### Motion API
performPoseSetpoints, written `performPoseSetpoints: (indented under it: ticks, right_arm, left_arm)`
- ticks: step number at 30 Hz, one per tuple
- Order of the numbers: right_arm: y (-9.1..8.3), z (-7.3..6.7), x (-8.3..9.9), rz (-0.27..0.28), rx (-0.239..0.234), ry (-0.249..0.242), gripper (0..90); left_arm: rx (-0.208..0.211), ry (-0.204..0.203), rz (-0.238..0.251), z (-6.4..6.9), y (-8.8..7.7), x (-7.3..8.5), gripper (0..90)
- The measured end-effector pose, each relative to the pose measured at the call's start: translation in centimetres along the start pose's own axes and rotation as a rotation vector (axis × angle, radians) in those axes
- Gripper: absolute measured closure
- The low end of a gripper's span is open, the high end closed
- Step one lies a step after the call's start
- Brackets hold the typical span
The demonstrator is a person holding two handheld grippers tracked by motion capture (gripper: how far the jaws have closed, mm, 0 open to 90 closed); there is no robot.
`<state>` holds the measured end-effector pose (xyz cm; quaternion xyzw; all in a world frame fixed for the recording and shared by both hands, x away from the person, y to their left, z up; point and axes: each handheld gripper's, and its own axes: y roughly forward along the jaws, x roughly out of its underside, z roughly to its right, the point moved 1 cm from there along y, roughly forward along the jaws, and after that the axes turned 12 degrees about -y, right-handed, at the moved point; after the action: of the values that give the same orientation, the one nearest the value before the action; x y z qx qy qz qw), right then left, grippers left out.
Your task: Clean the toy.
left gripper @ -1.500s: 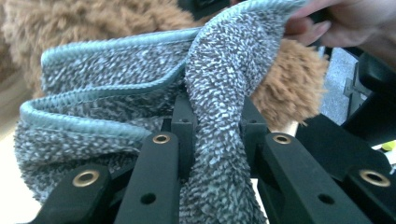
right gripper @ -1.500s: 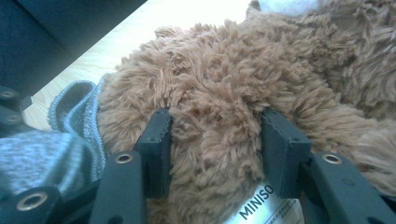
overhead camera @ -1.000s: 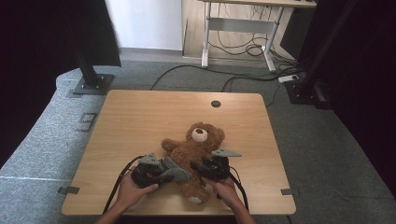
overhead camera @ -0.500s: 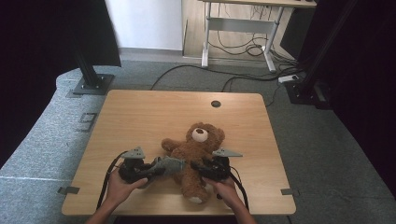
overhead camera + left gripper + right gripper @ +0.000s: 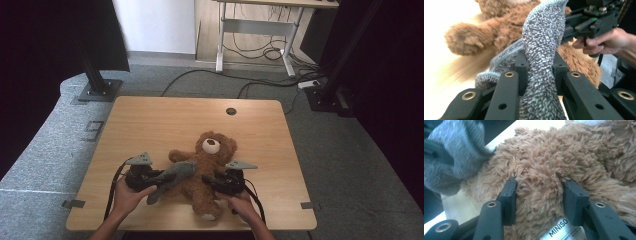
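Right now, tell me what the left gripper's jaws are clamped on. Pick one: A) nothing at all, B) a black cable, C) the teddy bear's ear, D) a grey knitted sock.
D: in the left gripper view, the left gripper is shut on the grey knitted sock, with the brown teddy bear lying behind it.

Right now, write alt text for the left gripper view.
The left hand-held gripper is clamped on a fuzzy grey sock standing up between its black jaws. Behind it lies a brown teddy bear, with a hand holding the other hand-held gripper at right.
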<state>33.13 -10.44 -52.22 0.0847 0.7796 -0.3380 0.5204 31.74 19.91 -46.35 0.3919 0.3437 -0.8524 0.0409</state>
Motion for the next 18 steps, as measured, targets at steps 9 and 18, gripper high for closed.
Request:
performPoseSetpoints:
  ticks: [9,18]
  right_arm:
    - [-0.3,-0.2,-0.1,0.017,-0.053,-0.021,42.3]
    - [-2.5,0.2,-0.6,0.037,0.008,-0.075,41.4]
  left_arm:
    - [-0.02,-0.018,0.001,-0.8,0.2,0.1,72.7]
    - [-0.06,-0.053,-0.031,-2.2,1.2,0.8,73.0]
